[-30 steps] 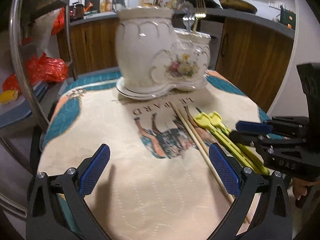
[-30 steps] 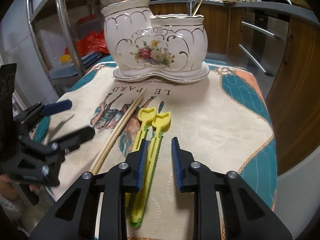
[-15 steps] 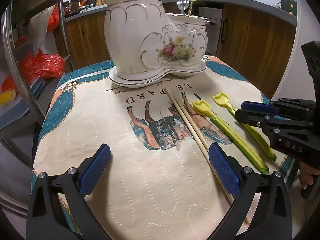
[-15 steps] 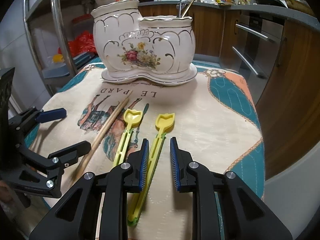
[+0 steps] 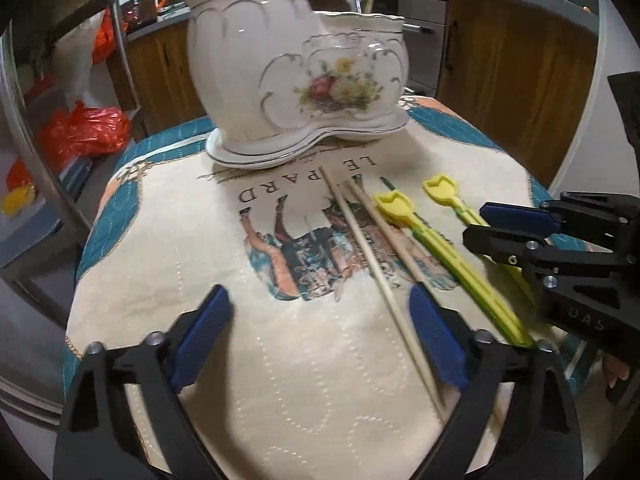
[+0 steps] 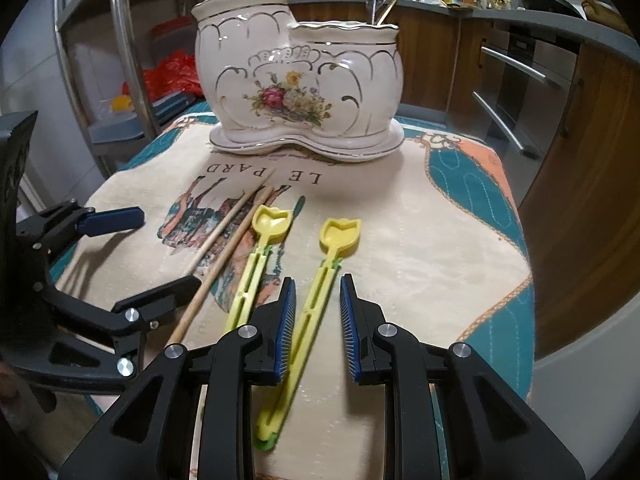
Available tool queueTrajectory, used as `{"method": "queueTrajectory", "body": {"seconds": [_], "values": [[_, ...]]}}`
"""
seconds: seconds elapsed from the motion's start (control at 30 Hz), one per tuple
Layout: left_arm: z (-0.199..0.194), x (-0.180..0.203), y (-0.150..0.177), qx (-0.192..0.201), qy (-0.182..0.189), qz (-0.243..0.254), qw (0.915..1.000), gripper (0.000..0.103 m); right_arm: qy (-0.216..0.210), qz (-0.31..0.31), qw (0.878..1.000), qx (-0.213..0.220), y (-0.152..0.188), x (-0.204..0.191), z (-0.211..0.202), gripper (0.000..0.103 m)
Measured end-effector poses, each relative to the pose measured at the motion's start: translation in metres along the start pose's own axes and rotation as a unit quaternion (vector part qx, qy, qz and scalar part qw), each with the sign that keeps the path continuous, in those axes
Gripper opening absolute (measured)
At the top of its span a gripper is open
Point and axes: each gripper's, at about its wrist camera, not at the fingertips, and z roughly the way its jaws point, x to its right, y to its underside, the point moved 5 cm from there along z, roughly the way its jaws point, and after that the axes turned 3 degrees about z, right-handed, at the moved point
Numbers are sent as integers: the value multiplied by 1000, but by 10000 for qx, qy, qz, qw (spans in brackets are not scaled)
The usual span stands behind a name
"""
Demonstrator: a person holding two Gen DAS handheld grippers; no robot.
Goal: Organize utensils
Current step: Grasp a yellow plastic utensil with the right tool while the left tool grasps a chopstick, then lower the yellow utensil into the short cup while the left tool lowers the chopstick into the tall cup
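A white flowered ceramic holder (image 5: 280,80) (image 6: 296,80) stands at the back of the cloth, with chopsticks in its taller cup and forks in the lower one. Two wooden chopsticks (image 5: 372,256) (image 6: 224,248) and two yellow tulip-tipped utensils (image 5: 400,208) (image 6: 340,236) lie in front of it. My left gripper (image 5: 318,336) (image 6: 144,258) is closing. One chopstick lies between its jaws close to the right pad, and neither pad presses on it. My right gripper (image 6: 318,332) (image 5: 500,232) straddles the right yellow utensil's handle with a gap on both sides.
The printed cloth (image 6: 420,264) covers a small table whose edges fall away on all sides. A metal rack (image 5: 60,140) with orange bags stands at the left. Wooden cabinets (image 6: 580,160) and an oven front stand behind and to the right.
The left jaws have narrowed over the chopsticks, and the left gripper has drawn back a little from the holder. The right yellow utensil has swung away from the other one.
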Motion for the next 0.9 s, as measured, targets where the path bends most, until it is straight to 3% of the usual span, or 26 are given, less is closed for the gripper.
{"method": "queueTrajectory", "body": {"seconds": [0.13, 0.17, 0.2, 0.23, 0.5, 0.63, 0.77, 0.83, 0.9], "values": [[-5, 0, -3, -134, 264, 182, 9994, 46, -57, 20, 10000, -21, 1, 4, 0, 23], [-5, -2, -3, -179, 296, 200, 9992, 38, -63, 1, 10000, -27, 1, 4, -1, 19], [-6, -6, -3, -222, 243, 254, 9991, 20, -65, -36, 10000, -36, 2, 4, -2, 15], [-7, -11, -2, -277, 214, 314, 9989, 13, -28, -63, 10000, -31, 2, 5, -3, 13], [-8, -48, -2, -400, 93, 261, 9988, 15, 62, 2, 10000, -34, 0, 19, -7, 15], [-4, -34, -12, -351, 219, 596, 9974, 35, 21, 4, 9999, -141, -2, 21, 0, 20], [6, -17, -23, -378, 202, 911, 9949, 36, -7, 1, 9999, -150, -5, 21, 4, 20], [12, -16, -28, -440, 285, 934, 9942, 34, -82, 30, 9999, -133, -5, 21, 5, 13], [18, -20, -31, -485, 359, 909, 9940, 18, -130, 18, 9999, -113, -5, 20, 5, 11]]}}
